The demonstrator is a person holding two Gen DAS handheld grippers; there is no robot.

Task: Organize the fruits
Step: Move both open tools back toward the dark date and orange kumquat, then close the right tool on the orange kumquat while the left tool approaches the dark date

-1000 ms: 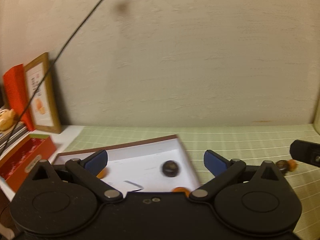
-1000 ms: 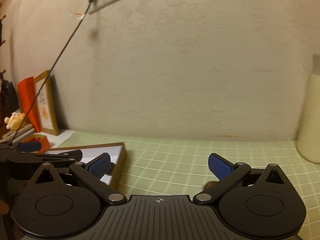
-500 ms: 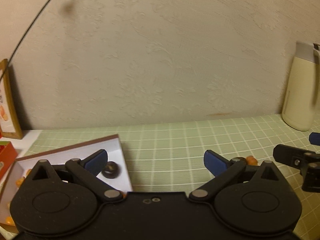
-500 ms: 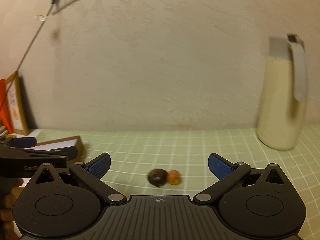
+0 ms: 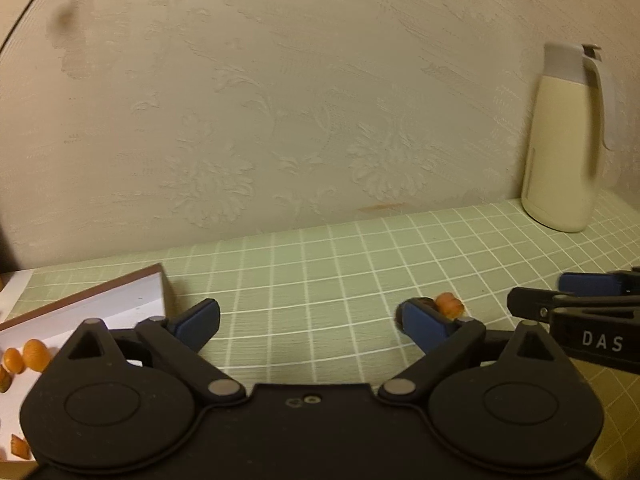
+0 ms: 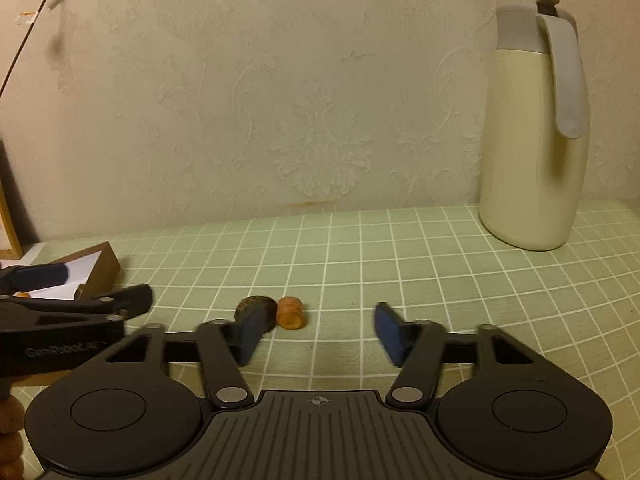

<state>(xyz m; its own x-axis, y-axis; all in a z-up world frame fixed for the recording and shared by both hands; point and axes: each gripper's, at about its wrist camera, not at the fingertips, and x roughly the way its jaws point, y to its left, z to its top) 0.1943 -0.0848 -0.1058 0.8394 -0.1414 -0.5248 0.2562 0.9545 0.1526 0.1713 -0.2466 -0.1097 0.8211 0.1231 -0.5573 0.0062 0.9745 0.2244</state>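
A small orange fruit (image 6: 291,312) and a dark brown fruit (image 6: 253,309) lie side by side on the green checked cloth (image 6: 400,256). My right gripper (image 6: 318,336) is open and empty just in front of them, its left finger overlapping the dark fruit. In the left wrist view the orange fruit (image 5: 449,304) peeks out behind my right finger. My left gripper (image 5: 306,326) is open and empty over the cloth. The white tray with a brown rim (image 5: 132,280) sits at the left and holds several orange fruits (image 5: 35,354).
A cream thermos jug (image 6: 534,128) stands at the back right against the wall. The tray's corner (image 6: 106,266) lies at the left, with the left gripper's fingers (image 6: 132,298) beside it. A black cable (image 6: 24,40) runs down the wall.
Both grippers have swung right, away from the tray. The two fruits on the cloth now sit just ahead of the right gripper, whose jaws have narrowed somewhat.
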